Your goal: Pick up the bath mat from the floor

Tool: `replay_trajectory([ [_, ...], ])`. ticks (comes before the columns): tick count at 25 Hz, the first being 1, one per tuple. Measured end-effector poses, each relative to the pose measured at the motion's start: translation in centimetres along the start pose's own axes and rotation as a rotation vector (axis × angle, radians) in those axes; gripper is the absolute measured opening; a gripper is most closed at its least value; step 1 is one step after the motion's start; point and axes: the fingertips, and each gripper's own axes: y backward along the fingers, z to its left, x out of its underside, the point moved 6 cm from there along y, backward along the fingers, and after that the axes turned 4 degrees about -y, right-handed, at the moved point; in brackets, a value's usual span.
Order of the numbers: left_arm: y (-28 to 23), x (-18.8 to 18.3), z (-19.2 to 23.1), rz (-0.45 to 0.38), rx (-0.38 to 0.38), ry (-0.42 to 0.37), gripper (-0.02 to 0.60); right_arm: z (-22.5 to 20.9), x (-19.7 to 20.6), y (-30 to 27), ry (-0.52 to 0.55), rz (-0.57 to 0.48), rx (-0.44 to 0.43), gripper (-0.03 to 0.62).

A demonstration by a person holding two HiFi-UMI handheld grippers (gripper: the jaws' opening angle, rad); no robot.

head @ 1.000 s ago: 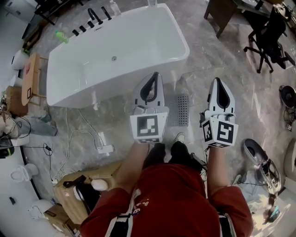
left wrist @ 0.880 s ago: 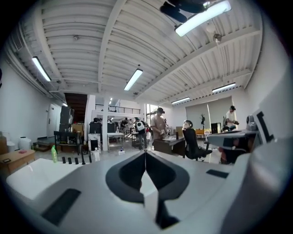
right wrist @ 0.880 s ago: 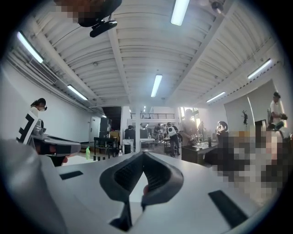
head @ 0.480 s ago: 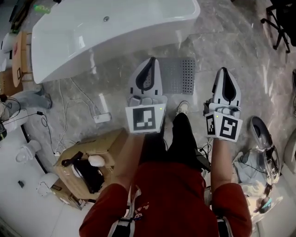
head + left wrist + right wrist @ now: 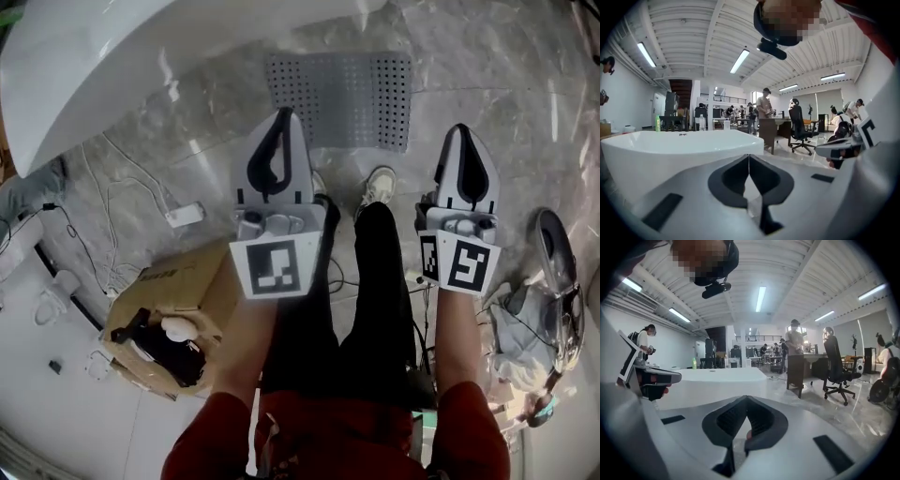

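We see a matt grey perforated bath mat [image 5: 342, 98] at twelve o'clock on the glossy marbled floor [image 5: 497, 84]. The white bathtub [image 5: 112, 56] at ten o'clock looks smooth, glossy.

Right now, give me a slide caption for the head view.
Shut and empty, the left tool and right tool poised near the grey perforated bath mat beside the white bathtub.
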Motion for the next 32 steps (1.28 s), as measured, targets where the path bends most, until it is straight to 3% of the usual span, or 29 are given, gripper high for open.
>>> replay_trajectory([
  [6, -1.5, 10.7, 0.0, -0.014, -0.019, -0.014, 0.015, -0.5, 10.7, -1.8, 0.015, 0.021, -0.002, 0.011],
  [15, -4.3, 21.9, 0.9, -0.005, -0.024, -0.032, 0.015, -0.8, 20.2, -5.0, 0.029, 0.023, -0.018, 0.011],
  [27, -9.4, 37.2, 1.6, 0.147, -0.023, -0.039, 0.018, -3.2, 34.2, -10.1, 0.048, 0.112, 0.01, 0.012],
  [30, -10.4, 41.1, 2.0, 0.203, -0.031, -0.039, 0.051, -3.9, 37.7, -11.5, 0.06, 0.16, 0.035, 0.012],
  [32, -11.0, 43.4, 2.4, 0.241, -0.04, -0.037, 0.128, -4.5, 40.0, -12.4, 0.067, 0.207, 0.049, 0.019],
])
